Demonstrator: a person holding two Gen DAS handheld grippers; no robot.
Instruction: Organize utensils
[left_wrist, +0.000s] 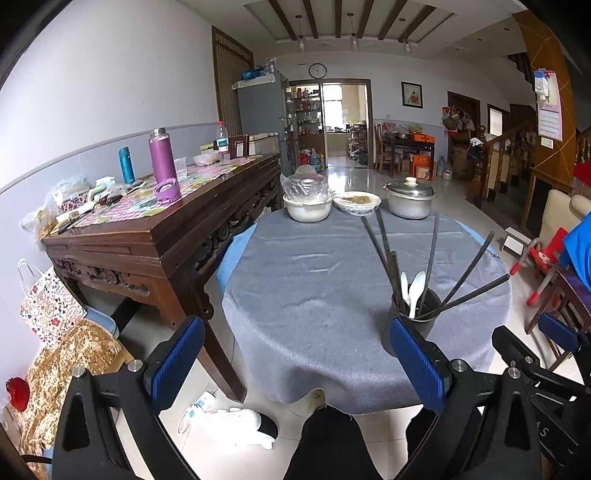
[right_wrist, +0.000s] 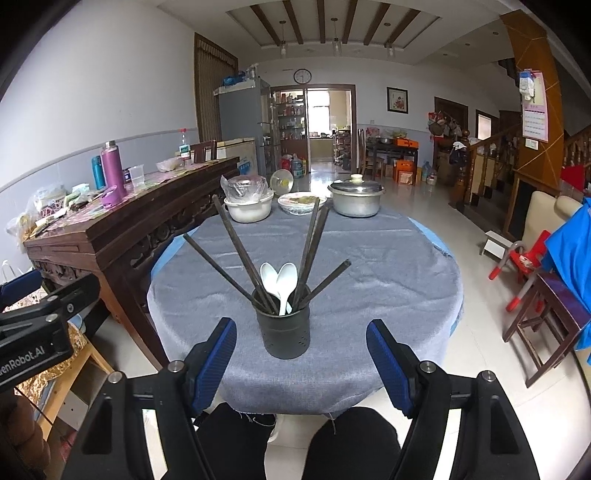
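Both tongs, left tongs (left_wrist: 295, 365) and right tongs (right_wrist: 301, 363), are hanging open and empty near the black cup (right_wrist: 283, 332) holding spoons (right_wrist: 279, 282) and chopsticks (right_wrist: 236, 243).

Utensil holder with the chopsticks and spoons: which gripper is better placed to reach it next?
Right, probably. The black utensil holder sits centred just ahead of the open right gripper. For the left gripper, it lies off beyond its right finger.
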